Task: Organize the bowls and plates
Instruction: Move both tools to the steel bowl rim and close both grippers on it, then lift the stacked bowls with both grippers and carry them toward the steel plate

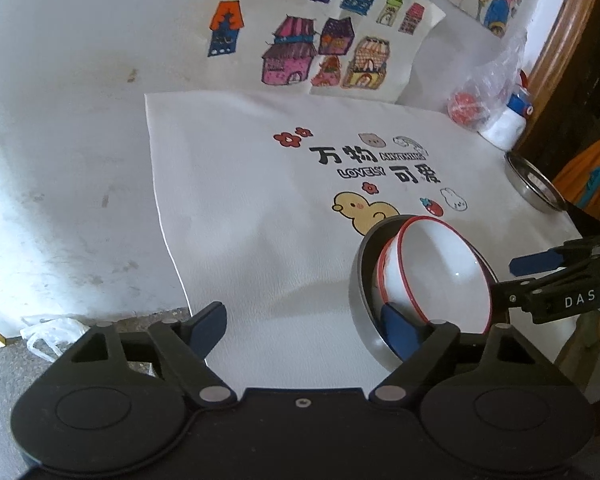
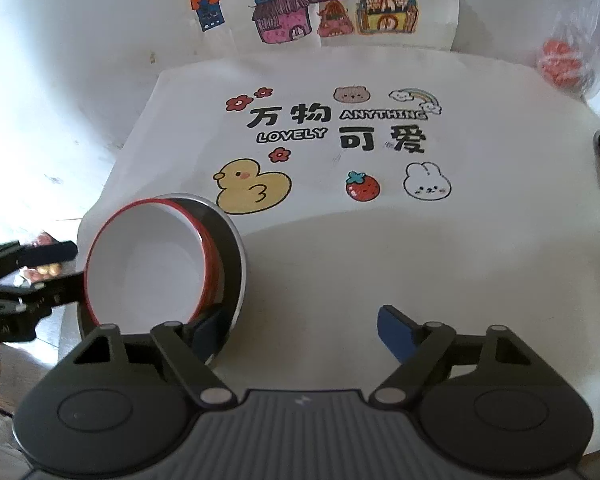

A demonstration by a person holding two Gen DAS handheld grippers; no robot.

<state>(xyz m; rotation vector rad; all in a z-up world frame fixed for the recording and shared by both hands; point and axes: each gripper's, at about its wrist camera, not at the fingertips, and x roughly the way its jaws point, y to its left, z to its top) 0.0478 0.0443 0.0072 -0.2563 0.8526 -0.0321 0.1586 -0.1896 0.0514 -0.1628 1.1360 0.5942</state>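
Between both spread claws, red-rimmed bowl point(image 2: 140, 260) tilted in steel bowl point(image 2: 232, 256).

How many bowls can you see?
3. A white bowl with a red rim sits tilted inside a metal bowl near the grippers. Another metal bowl stands apart at the table's right edge. More may be hidden.
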